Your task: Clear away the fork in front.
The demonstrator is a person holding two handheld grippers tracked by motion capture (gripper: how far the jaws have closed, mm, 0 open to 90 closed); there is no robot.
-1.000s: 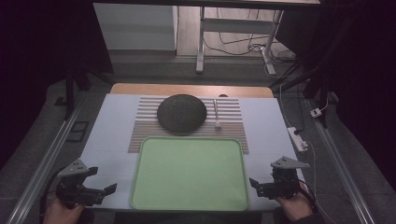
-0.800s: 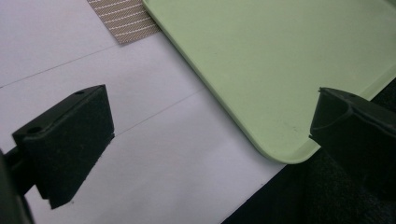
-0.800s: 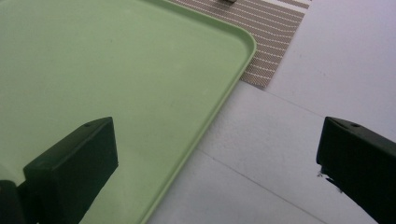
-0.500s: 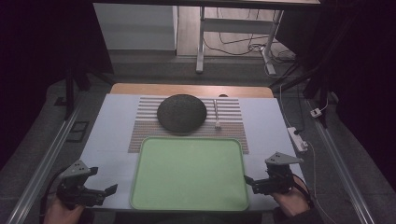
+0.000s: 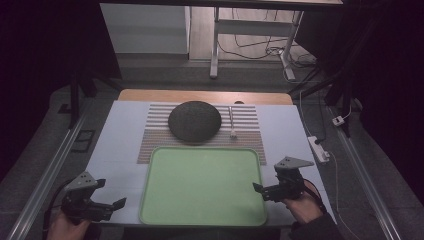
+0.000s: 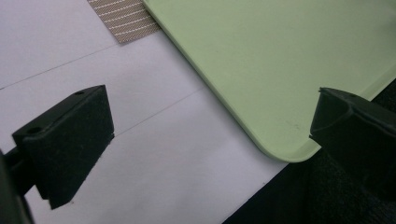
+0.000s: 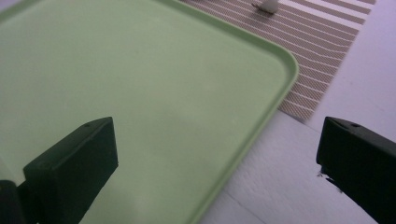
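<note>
A pale green tray (image 5: 165, 200) lies empty at the near middle of the white table. Beyond it a dark round plate (image 5: 194, 121) rests on a striped mat (image 5: 247, 135), with a small utensil (image 5: 232, 123) to its right. My left gripper (image 5: 114, 206) is open near the front left, its jaws wide over the bare table beside the tray's near corner (image 6: 285, 149). My right gripper (image 5: 261, 190) is open at the tray's right rim (image 7: 275, 100), one jaw over the tray and the other over the table; nothing is held.
A white power strip (image 5: 319, 149) lies off the table's right edge. Metal rails run along both sides. The table's front edge (image 6: 261, 186) drops off close to my left gripper. A desk frame and cables stand on the floor beyond the table.
My right gripper has moved left and slightly away from me, so its jaws now straddle the tray's right rim. The left gripper has stayed put.
</note>
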